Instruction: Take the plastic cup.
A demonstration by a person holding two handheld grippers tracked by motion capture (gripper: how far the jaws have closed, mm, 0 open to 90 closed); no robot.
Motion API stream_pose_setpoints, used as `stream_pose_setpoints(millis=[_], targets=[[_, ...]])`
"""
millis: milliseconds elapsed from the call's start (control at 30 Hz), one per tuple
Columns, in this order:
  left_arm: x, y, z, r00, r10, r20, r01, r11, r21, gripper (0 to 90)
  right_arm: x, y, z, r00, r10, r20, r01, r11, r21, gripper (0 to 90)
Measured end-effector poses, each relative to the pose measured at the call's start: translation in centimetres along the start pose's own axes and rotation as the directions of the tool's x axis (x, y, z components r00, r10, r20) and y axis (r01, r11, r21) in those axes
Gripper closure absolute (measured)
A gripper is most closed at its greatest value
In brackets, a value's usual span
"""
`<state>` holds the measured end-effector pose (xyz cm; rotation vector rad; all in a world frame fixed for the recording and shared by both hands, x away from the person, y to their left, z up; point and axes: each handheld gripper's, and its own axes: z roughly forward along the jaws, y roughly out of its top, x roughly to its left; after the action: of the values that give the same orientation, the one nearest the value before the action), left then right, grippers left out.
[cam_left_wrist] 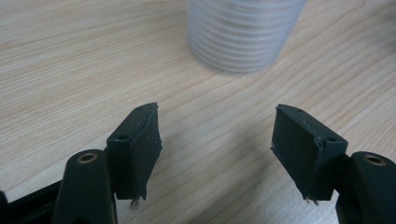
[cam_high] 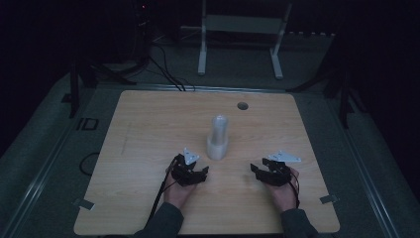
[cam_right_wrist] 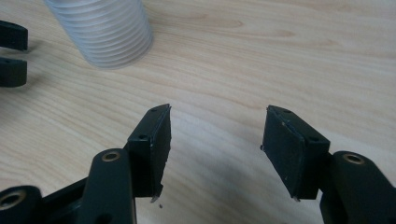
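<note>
Stack of clear plastic cups [cam_high: 217, 140] stands upright mid-table [cam_high: 148, 129], between and just beyond both grippers. It looks light, thin-walled and slippery, likely to crush; the ribbed lower wall seems the best place to grip. The left gripper [cam_left_wrist: 215, 140] and the right gripper [cam_right_wrist: 215, 135] gape, holding nothing. The stack's top is cut off in both gripper views; the room is dim.

a dim lab or test room: a bare wooden table [cam_high: 148, 148] on grey carpet, black cables [cam_high: 163, 69] and a white metal stand [cam_high: 242, 29] far beyond the fingers.
</note>
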<state>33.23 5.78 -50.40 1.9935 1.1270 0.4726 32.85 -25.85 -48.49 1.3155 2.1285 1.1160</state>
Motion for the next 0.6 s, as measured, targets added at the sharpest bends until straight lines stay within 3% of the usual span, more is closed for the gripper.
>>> stream_pose_setpoints(millis=[167,300,467,600], targets=[[0.1,0.1,-0.2,0.9997,-0.021,-0.009,0.021,0.9993,-0.03,32.1,0.1,-0.4,-0.6,0.9999,0.015,-0.004,-0.015,1.0,0.004,42.1],[0.7,0.3,-0.3,0.9959,-0.078,0.047,0.08,0.9946,-0.065,31.8,0.5,-0.4,-0.7,1.0,0.006,0.006,-0.006,1.0,0.018,44.6],[0.5,0.6,-0.3,0.9969,-0.053,0.058,0.056,0.9969,-0.055,31.9,0.6,0.3,-0.9,1.0,0.004,-0.008,-0.004,1.0,0.008,46.8],[0.4,1.5,-0.4,0.9995,-0.012,0.028,0.013,0.9984,-0.056,31.2,0.9,1.4,-1.6,0.9996,-0.008,-0.026,0.007,1.0,-0.025,46.5]])
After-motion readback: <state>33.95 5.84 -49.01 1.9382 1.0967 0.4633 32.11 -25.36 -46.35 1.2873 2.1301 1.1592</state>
